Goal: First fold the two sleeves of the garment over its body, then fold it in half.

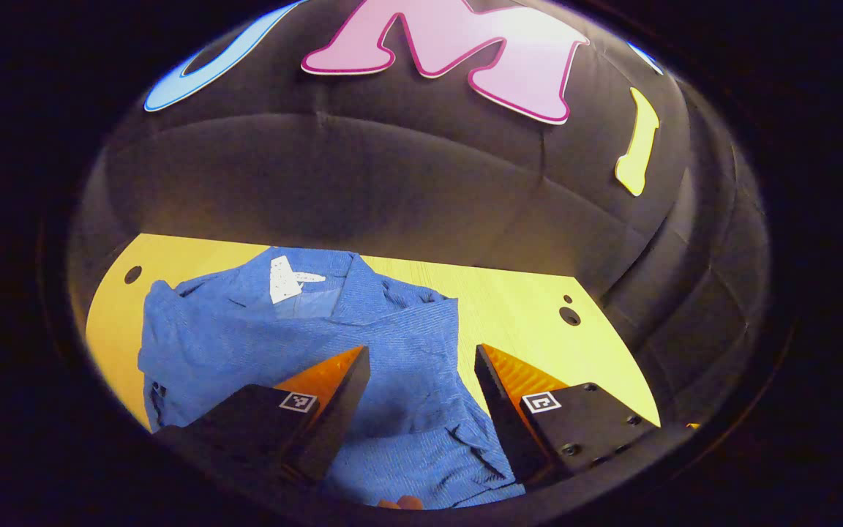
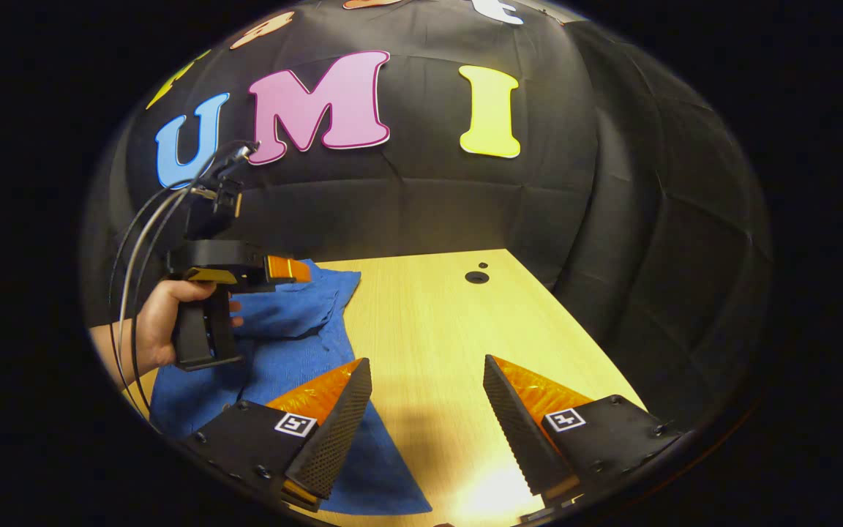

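- Handling this blue shirt (image 1: 297, 337) calls for a light pinch: it looks thin, soft and limp, so it will likely sag and crease.
- It lies rumpled on the desk (image 2: 451, 329), collar toward the far edge.
- Your left gripper (image 1: 421, 395) hovers wide open above it, holding nothing.
- Your right gripper (image 2: 425, 417) gapes empty near the hem; take sleeves by the cuff.

Blue collared garment (image 1: 304, 337) lies rumpled, spread flat on the wooden table (image 1: 524, 307).

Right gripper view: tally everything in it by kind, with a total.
Garment: 1
Table: 1
Grippers: 2, the right gripper and the left gripper
Hand: 1
Total: 5
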A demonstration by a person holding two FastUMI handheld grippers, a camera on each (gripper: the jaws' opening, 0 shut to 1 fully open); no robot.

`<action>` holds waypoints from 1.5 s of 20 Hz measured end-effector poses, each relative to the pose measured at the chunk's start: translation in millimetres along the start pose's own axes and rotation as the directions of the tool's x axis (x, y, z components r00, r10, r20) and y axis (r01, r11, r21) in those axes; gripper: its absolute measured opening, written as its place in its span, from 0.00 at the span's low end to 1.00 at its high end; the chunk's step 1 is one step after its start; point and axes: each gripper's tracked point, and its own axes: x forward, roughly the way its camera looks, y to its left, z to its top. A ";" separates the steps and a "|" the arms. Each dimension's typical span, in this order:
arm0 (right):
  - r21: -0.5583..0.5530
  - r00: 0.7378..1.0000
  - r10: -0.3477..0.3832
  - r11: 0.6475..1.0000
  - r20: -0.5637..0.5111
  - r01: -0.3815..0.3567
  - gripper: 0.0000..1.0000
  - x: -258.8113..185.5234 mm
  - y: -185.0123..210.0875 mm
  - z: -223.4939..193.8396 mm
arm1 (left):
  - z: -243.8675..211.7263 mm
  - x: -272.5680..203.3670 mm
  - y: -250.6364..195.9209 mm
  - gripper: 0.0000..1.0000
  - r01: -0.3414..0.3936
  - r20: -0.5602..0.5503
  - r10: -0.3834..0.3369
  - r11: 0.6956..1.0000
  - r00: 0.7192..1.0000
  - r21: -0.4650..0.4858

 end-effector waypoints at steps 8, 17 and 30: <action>-0.013 0.993 0.018 1.000 -0.117 -0.020 0.98 -13.5 24.8 -50.4 | -82.4 -166.9 78.9 0.84 -0.088 -0.017 0.091 0.988 0.996 0.127; -0.026 0.963 0.015 0.999 -0.268 -0.023 0.98 -45.5 39.4 -101.1 | -246.0 -308.0 184.3 0.84 -0.289 -0.182 0.277 0.957 0.943 -0.040; -0.003 0.878 -0.063 0.998 -0.475 0.070 0.99 -31.1 10.8 -185.1 | -318.7 -318.6 221.7 0.84 -0.376 -0.296 0.364 0.927 0.883 0.019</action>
